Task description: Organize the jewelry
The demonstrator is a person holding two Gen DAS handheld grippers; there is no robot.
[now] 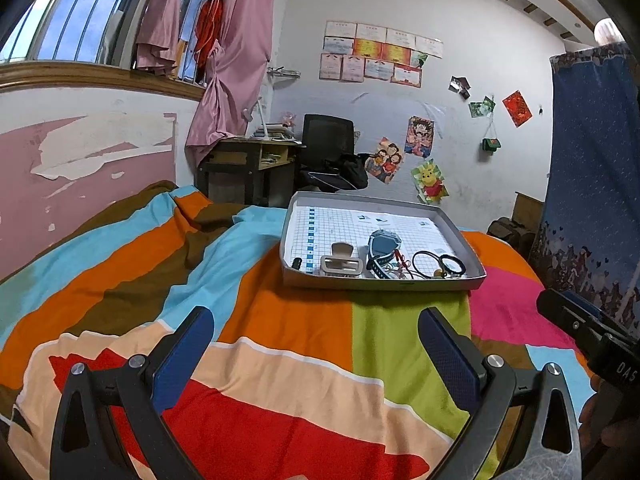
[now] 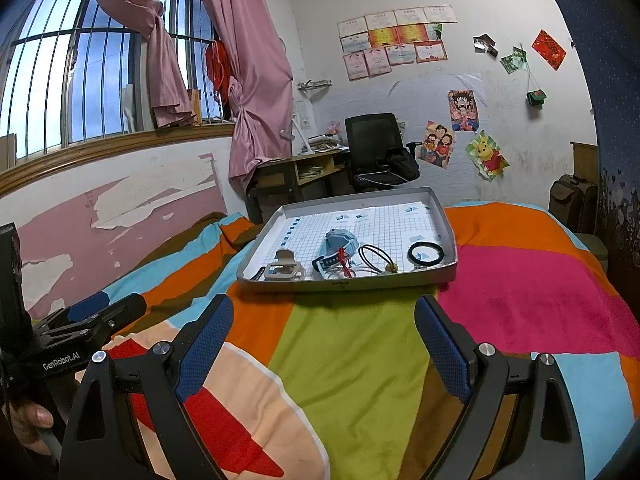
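Note:
A shallow grey tray (image 1: 384, 282) (image 2: 348, 282) lined with grid paper lies on the striped bedspread. In it lie a beige hair claw clip (image 1: 341, 262) (image 2: 282, 268), a blue watch (image 1: 383, 245) (image 2: 338, 245), thin black hair ties (image 1: 428, 264) (image 2: 374, 258), a thick black hair band (image 1: 453, 264) (image 2: 426, 252) and a red-tipped piece (image 2: 343, 258). My left gripper (image 1: 316, 344) is open and empty, in front of the tray. My right gripper (image 2: 324, 340) is open and empty, also short of the tray.
The colourful bedspread (image 1: 280, 344) (image 2: 520, 300) covers the bed. A desk (image 1: 250, 160) and black office chair (image 2: 376, 148) stand behind by the wall. A blue curtain (image 1: 592, 184) hangs at the right. The other gripper shows at each view's edge (image 1: 588, 336) (image 2: 80, 328).

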